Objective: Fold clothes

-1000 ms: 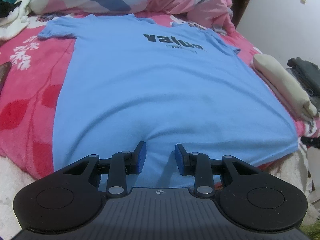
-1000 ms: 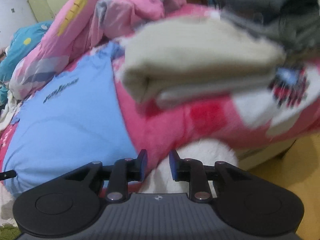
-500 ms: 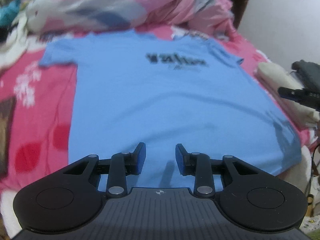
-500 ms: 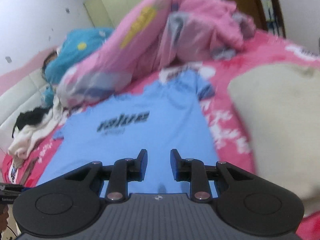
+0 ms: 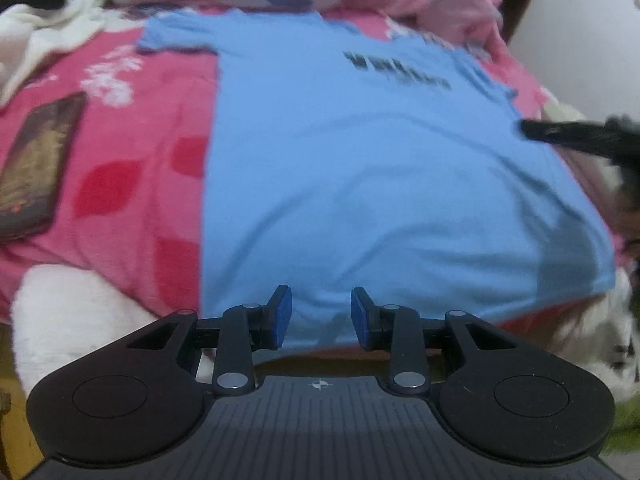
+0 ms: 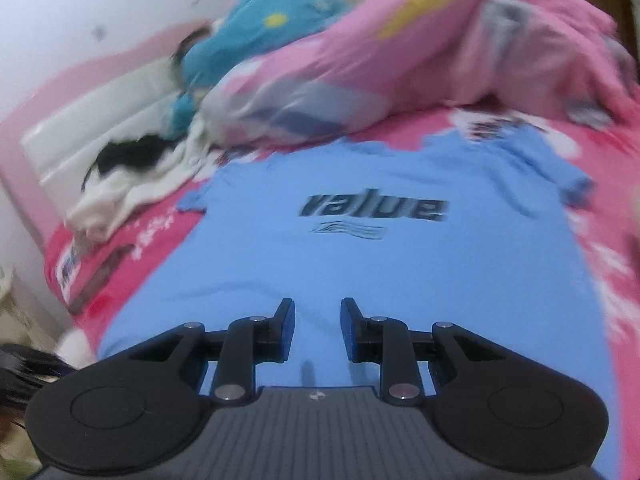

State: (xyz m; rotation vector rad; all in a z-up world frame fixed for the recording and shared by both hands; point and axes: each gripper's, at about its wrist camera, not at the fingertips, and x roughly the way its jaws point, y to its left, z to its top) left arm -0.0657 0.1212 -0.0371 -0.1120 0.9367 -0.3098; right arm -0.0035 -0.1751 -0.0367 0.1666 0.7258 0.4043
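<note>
light-blue printed cotton T-shirt (image 6: 360, 264) lying flat on pink floral bedspread (image 5: 132, 168) | left gripper (image 5: 321, 318) hovering parted, empty, near hem | right gripper (image 6: 317, 330) hovering parted, empty

The bed (image 6: 404, 132) was covered by a pink floral blanket (image 5: 132, 152). A blue T-shirt (image 6: 360, 264) lay flat and face up across its middle, hem at the near edge, collar toward the far edge. A bunched pink quilt (image 6: 420, 56) occupied the far edge. A white and black garment pile (image 6: 132, 176) lay at the far left corner. A dark flat object (image 5: 32, 168) rested near the left edge.
</note>
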